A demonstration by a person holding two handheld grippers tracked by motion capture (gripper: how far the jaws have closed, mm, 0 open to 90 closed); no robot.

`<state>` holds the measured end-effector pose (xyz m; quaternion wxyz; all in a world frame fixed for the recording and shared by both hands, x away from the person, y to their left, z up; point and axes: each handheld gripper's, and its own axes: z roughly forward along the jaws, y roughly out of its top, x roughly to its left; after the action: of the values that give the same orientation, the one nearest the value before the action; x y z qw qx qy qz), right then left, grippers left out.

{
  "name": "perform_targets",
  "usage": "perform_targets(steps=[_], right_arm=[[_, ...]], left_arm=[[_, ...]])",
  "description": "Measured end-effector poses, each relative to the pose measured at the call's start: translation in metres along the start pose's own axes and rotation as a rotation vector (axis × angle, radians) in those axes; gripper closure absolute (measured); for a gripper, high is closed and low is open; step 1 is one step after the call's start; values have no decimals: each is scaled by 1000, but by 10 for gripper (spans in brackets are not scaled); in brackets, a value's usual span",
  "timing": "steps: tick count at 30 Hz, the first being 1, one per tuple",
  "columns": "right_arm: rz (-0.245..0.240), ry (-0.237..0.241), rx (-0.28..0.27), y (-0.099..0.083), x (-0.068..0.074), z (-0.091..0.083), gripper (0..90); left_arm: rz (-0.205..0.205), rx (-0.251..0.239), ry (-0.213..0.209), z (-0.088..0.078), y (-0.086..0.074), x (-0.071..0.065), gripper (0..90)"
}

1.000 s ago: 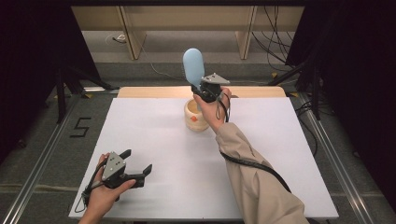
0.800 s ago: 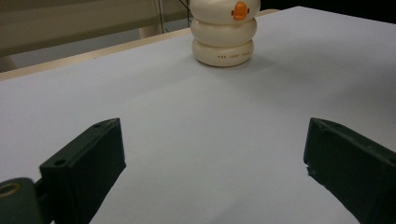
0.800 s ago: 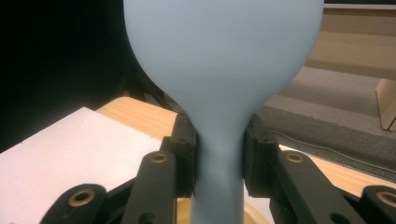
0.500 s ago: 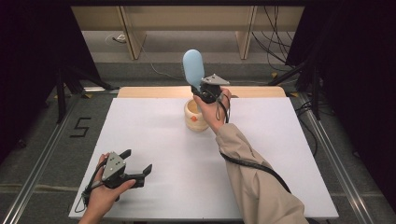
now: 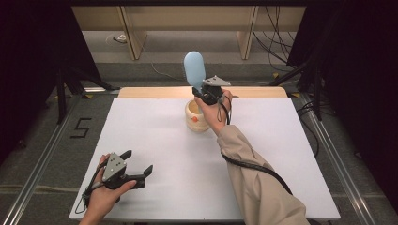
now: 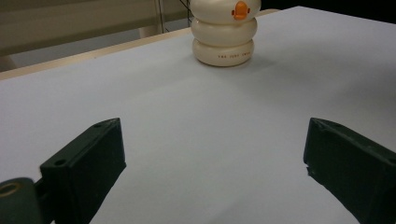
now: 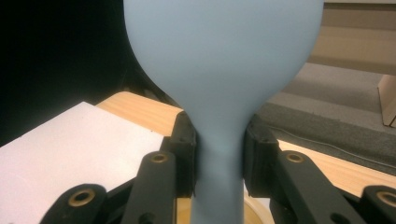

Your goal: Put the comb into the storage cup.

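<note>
Right gripper (image 5: 202, 93) fingers clamp the blue spatula (image 5: 194, 70) above the cream holder (image 5: 197, 117); left gripper (image 5: 136, 169) fingers wide.

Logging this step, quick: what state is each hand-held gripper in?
Left hand-held gripper: open, empty, low over the white table.
Right hand-held gripper: shut on the pale blue rounded spatula.

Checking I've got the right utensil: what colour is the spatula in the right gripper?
Light blue all over; the spatula shows best in the right gripper view.
</note>
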<state>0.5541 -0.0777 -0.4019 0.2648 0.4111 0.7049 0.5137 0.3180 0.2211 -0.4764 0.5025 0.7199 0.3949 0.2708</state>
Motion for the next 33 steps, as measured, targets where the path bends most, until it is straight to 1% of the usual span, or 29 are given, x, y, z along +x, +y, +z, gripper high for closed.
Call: perform_targets(steps=[33], right_arm=[[-3,7,25,-5,-1,4,702]], left_arm=[[5,0,1,0,0,0,49]])
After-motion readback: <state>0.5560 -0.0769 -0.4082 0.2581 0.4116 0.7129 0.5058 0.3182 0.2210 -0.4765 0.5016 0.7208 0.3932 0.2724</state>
